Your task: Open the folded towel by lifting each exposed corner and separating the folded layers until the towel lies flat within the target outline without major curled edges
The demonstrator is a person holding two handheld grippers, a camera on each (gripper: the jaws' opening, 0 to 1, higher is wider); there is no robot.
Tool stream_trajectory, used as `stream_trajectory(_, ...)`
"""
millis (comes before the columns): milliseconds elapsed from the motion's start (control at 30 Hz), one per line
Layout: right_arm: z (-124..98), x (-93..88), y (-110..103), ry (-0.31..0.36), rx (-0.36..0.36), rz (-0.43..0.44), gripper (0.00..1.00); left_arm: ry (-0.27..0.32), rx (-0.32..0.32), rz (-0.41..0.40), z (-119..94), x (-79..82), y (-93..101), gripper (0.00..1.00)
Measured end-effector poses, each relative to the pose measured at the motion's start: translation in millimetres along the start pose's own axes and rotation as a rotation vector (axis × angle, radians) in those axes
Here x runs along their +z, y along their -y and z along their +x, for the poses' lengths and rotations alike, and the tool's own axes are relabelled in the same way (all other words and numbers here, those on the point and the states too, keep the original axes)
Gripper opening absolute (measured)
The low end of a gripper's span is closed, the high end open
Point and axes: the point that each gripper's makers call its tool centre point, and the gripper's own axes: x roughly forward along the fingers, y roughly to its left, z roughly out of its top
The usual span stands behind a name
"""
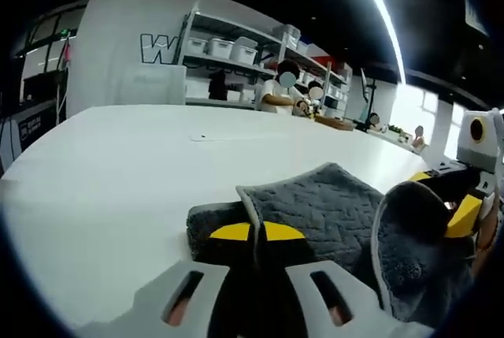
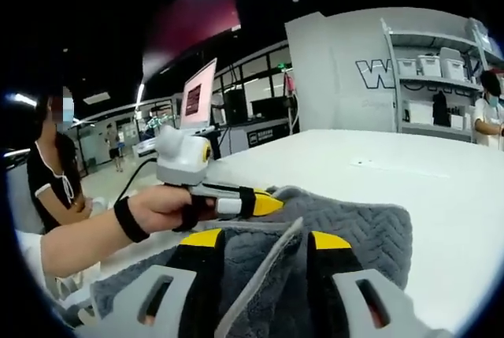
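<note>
On the white table [image 1: 118,172] lies one grey towel [image 1: 315,204]; shelves [image 1: 236,46] with boxes stand behind. Two grippers: left gripper [image 1: 257,232] and right gripper [image 2: 264,239], each with jaws clamped on a towel edge.

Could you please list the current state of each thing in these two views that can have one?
towel: grey, partly folded, layers lifted off the table.
left gripper: shut on a towel edge.
right gripper: shut on a raised towel edge.
table: white, bare around the towel.
laptop: open, screen lit.
</note>
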Motion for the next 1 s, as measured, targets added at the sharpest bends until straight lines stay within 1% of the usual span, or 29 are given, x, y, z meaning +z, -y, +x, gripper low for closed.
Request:
stream_trajectory(67, 2.5, -5.1, 2.4, -0.019, -0.002, 0.006, 0.31, 0.0, 0.0, 0.005, -1.1, -0.6, 2.5, 0.01)
stream_trajectory(100, 2.6, -6.0, 2.3, -0.022, 0.001, 0.011, 0.26, 0.0, 0.0, 0.005, -1.3, -0.7, 2.8, 0.01)
stream_trajectory(167, 2.4, -6.9, 2.2, -0.021, 0.006, 0.019, 0.2, 0.001, 0.0, 0.004, -1.2, -0.4, 2.6, 0.01)
stream_trajectory(267, 0.8, -8.0, 2.7, -0.015, 0.009, 0.025, 0.06, 0.003, 0.0, -0.001, -1.6, 0.8, 2.0, 0.01)
stream_trajectory(333, -1.2, -6.0, 2.6, 0.0, 0.013, 0.03, 0.0, 0.008, 0.0, -0.01, -2.5, 2.3, 2.2, 0.01)
stream_trajectory(467, -4.3, -3.2, 0.3, 0.015, 0.02, 0.031, 0.0, 0.017, -0.004, -0.024, -3.3, 5.1, 2.7, 0.01)
stream_trajectory(567, -9.6, 1.5, -7.5, 0.043, 0.043, 0.013, 0.0, 0.026, -0.006, -0.051, -4.1, 7.5, 2.5, 0.01)
stream_trajectory(800, -21.2, 6.8, -20.5, 0.08, 0.073, -0.019, 0.0, 0.032, -0.009, -0.072, -4.7, 9.6, 3.5, 0.0)
stream_trajectory(867, -25.2, 8.7, -24.9, 0.092, 0.083, -0.028, 0.0, 0.036, -0.01, -0.084, -7.3, 6.3, 11.9, 0.0)
stream_trajectory(1000, -34.8, 12.6, -35.2, 0.121, 0.111, -0.038, 0.0, 0.04, -0.008, -0.107, -9.4, 5.5, 15.5, 0.0)
